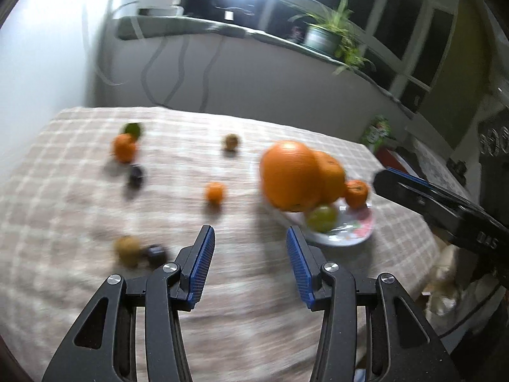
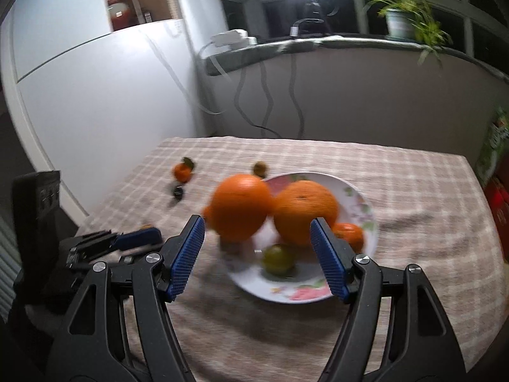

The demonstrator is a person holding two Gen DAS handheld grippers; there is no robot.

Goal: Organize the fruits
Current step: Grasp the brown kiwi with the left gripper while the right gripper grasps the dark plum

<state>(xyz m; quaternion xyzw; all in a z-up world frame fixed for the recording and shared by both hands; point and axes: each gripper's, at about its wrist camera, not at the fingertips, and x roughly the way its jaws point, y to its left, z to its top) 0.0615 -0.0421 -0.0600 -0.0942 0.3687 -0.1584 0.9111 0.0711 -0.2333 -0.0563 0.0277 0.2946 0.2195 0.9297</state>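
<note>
Both grippers, left [image 1: 249,243] and right [image 2: 257,234], gape empty while the big orange [image 2: 240,211] perches at the plate's [image 2: 286,289] nine o'clock rim: heavy, firm, rolls easily, so grip its widest middle.

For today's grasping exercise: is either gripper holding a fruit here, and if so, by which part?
Nothing is held. The left gripper and right gripper are both open and empty.
</note>
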